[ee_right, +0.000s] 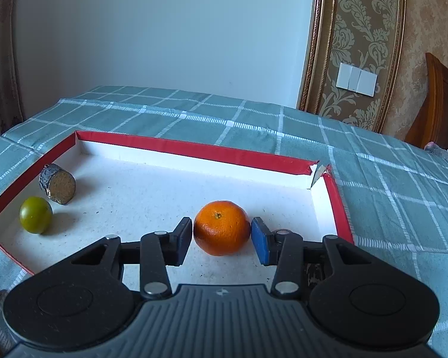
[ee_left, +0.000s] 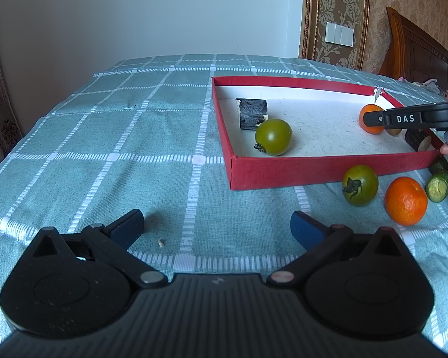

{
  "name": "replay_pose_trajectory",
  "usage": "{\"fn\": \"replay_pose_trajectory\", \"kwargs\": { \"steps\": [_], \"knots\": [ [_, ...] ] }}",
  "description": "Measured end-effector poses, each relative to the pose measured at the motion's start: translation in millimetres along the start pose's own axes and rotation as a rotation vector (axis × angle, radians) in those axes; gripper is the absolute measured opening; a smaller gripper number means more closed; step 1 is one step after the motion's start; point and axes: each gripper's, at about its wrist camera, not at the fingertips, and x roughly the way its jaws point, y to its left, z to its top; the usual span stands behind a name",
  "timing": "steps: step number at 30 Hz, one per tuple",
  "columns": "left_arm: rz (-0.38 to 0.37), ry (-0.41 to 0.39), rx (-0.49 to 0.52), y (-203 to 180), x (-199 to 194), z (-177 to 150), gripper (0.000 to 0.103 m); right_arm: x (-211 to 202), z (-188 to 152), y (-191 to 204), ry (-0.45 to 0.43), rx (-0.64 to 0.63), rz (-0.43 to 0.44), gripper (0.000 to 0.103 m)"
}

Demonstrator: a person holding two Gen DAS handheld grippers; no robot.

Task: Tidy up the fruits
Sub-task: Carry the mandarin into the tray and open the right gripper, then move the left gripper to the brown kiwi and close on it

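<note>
Right gripper [ee_right: 221, 235]: inside the red tray, jaws set on either side of an orange [ee_right: 221, 227]; the blue pad on the right touches the peel, while the left pad is just beside it with a thin gap, so whether it grips is hard to tell.
Orange in jaws: sits on the white tray floor, stem end up, near the torn far right corner.
Left gripper [ee_left: 216, 223]: low over the checked cloth, jaws spread wide, nothing between them.
Red tray [ee_left: 283, 170]: shallow, red walls, white speckled floor, lying on the tabletop to the right of the left gripper.
Green tomato in tray [ee_left: 273, 137]: near the tray's left wall, close to the front wall.
Dark cut log piece [ee_left: 252, 114]: just behind that tomato, touching or nearly so.
Second log piece [ee_left: 418, 140]: at the tray's near right corner, partly hidden by the right gripper's body.
Green tomato outside [ee_left: 360, 185]: on the cloth, just in front of the tray's front wall.
Second orange [ee_left: 406, 205]: on the cloth, just right of the outside tomato.
Cucumber piece [ee_left: 439, 185]: on the cloth, just right of the second orange, cut end facing the camera.
Tabletop [ee_left: 119, 137]: covered by a teal cloth with a white grid.
</note>
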Motion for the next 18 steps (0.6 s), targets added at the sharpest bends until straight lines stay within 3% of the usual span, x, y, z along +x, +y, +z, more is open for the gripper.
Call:
{"fn": "replay_pose_trajectory", "kwargs": {
  "steps": [18],
  "knots": [
    [0.0,0.0,0.0,0.1,0.0,0.0,0.103,-65.0,-21.8,-13.0,-0.049,0.023,0.025,0.046]
  ]
}}
